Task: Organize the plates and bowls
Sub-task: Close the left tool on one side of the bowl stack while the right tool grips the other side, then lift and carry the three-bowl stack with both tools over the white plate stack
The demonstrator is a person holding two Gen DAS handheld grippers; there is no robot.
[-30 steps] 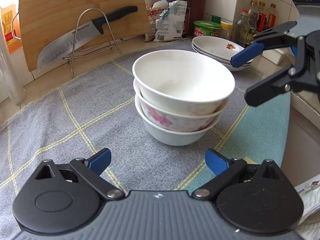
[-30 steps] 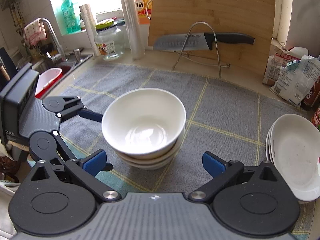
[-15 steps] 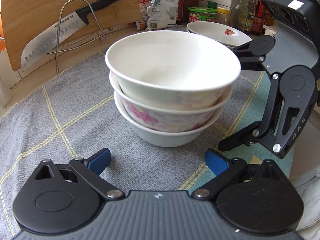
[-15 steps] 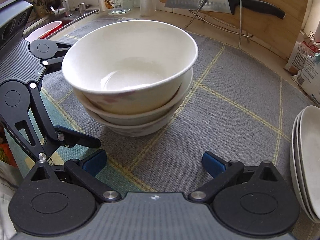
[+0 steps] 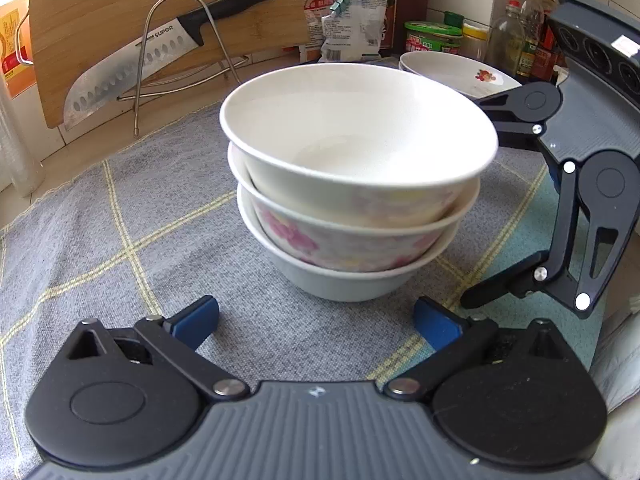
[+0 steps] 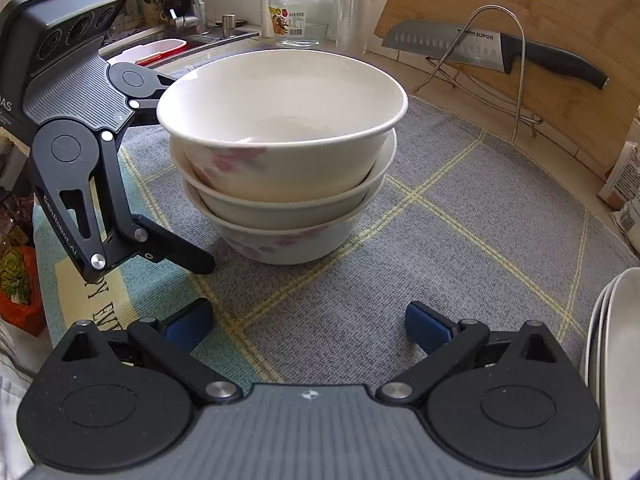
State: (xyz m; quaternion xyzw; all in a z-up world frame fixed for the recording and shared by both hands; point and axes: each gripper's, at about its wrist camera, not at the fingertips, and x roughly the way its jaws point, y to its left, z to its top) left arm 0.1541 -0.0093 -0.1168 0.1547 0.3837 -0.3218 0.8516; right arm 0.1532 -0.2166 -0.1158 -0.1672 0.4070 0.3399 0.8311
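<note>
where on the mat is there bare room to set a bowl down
Free: grey mat between the bowl stack and the plates, and before the knife rack. Crowded: the stack's other side, beside the left gripper.

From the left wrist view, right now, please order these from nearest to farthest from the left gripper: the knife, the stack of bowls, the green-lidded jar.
1. Stack of bowls: directly ahead of the left gripper, on the grey cloth.
2. Knife: far left, leaning on the wire rack against the cutting board.
3. Green-lidded jar: far right, at the wall behind the plates.
</note>
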